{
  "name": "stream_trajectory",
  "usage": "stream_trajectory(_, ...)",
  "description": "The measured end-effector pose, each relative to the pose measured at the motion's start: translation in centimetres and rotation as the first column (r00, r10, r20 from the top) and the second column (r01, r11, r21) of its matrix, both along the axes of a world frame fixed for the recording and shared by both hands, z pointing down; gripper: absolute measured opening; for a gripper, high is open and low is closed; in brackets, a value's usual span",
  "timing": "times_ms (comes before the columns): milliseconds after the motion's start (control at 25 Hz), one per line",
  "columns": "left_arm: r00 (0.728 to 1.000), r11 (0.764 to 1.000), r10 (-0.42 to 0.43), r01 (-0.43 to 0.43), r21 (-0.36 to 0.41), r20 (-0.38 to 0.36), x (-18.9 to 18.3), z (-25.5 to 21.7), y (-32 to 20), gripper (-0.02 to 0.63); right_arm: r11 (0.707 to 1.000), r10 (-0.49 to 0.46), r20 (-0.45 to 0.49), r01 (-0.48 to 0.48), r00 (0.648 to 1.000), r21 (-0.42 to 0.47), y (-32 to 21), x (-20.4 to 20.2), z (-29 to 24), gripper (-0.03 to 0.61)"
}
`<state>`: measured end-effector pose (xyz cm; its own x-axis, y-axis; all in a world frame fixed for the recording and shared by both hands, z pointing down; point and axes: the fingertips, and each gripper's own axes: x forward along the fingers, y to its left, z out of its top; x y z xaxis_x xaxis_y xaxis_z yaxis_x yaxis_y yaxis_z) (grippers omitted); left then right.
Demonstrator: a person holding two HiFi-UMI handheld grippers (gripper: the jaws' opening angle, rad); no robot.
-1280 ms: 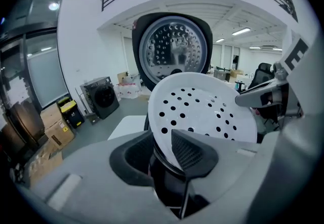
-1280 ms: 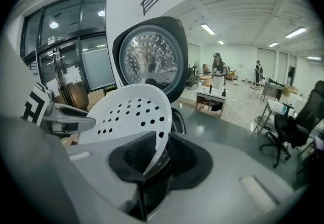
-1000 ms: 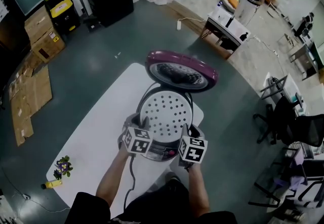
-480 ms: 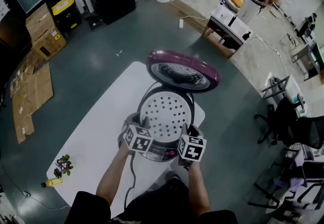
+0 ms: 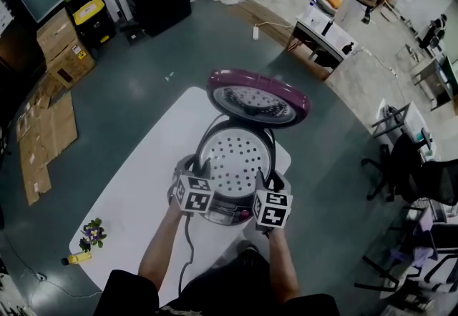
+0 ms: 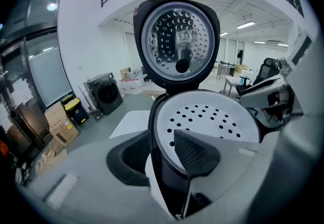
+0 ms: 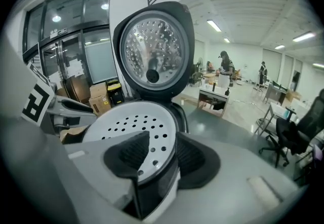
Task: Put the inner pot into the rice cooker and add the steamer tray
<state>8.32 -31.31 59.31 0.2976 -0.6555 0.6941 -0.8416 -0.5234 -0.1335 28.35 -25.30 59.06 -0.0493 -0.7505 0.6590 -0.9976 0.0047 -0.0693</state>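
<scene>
My left claw (image 6: 162,153) at seven o'clock and right claw (image 7: 162,158) at five have just been opening around the steamer tray (image 5: 236,157) rim, because it rests in the rice cooker (image 5: 226,209).

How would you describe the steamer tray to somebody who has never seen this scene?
On the white table stands a rice cooker with its purple lid raised. The steamer tray is the round disc lying in the cooker's mouth. The lid's inner plate also has holes, but it is shiny metal and upright; the tray is white and level.
</scene>
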Motion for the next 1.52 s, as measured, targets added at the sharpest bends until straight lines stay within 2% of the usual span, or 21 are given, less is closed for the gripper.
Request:
stream_trajectory(240, 0.998, 0.996, -0.018, 0.023, 0.084, -0.056, 0.3, -3.4, 0.2, 0.16, 0.995, -0.034, -0.032, 0.037, 0.999, 0.092, -0.1, 0.2, -3.0, 0.164)
stream_trajectory(400, 0.995, 0.986, -0.041, 0.055, 0.159, -0.093, -0.1, -6.8, 0.6, 0.16, 0.98, -0.089, -0.066, 0.099, 0.994, 0.175, -0.2, -0.2, -6.4, 0.164)
stream_trajectory(560, 0.987, 0.965, -0.082, 0.114, 0.236, -0.141, -1.5, -10.5, 1.6, 0.157, 0.946, -0.164, -0.08, 0.18, 0.983, 0.27, -0.3, -1.8, -10.3, 0.164)
stream_trajectory(680, 0.979, 0.945, -0.12, 0.163, 0.283, -0.165, -2.9, -12.9, 2.6, 0.153, 0.906, -0.239, -0.088, 0.254, 0.967, 0.338, -0.2, -3.9, -12.9, 0.164)
stream_trajectory(880, 0.958, 0.898, -0.214, 0.27, 0.348, -0.19, -7.6, -16.1, 5.9, 0.149, 0.817, -0.387, -0.084, 0.384, 0.918, 0.43, 0.4, -9.9, -16.0, 0.164)
stream_trajectory(1080, 0.918, 0.829, -0.341, 0.396, 0.394, -0.204, -13.4, -17.5, 9.8, 0.14, 0.699, -0.552, -0.064, 0.503, 0.831, 0.508, 1.4, -16.8, -18.0, 0.164)
stream_trajectory(1200, 0.88, 0.773, -0.425, 0.475, 0.419, -0.214, -16.6, -18.4, 12.8, 0.129, 0.623, -0.644, -0.068, 0.573, 0.762, 0.532, 2.6, -20.6, -18.8, 0.164)
stream_trajectory(1360, 0.82, 0.69, -0.527, 0.567, 0.45, -0.225, -21.4, -19.4, 17.4, 0.111, 0.509, -0.761, -0.067, 0.657, 0.646, 0.556, 4.6, -26.9, -19.6, 0.163)
stream_trajectory(1520, 0.751, 0.621, -0.629, 0.64, 0.453, -0.2, -25.5, -18.9, 22.3, 0.091, 0.429, -0.831, -0.061, 0.706, 0.553, 0.564, 6.9, -32.0, -19.5, 0.14)
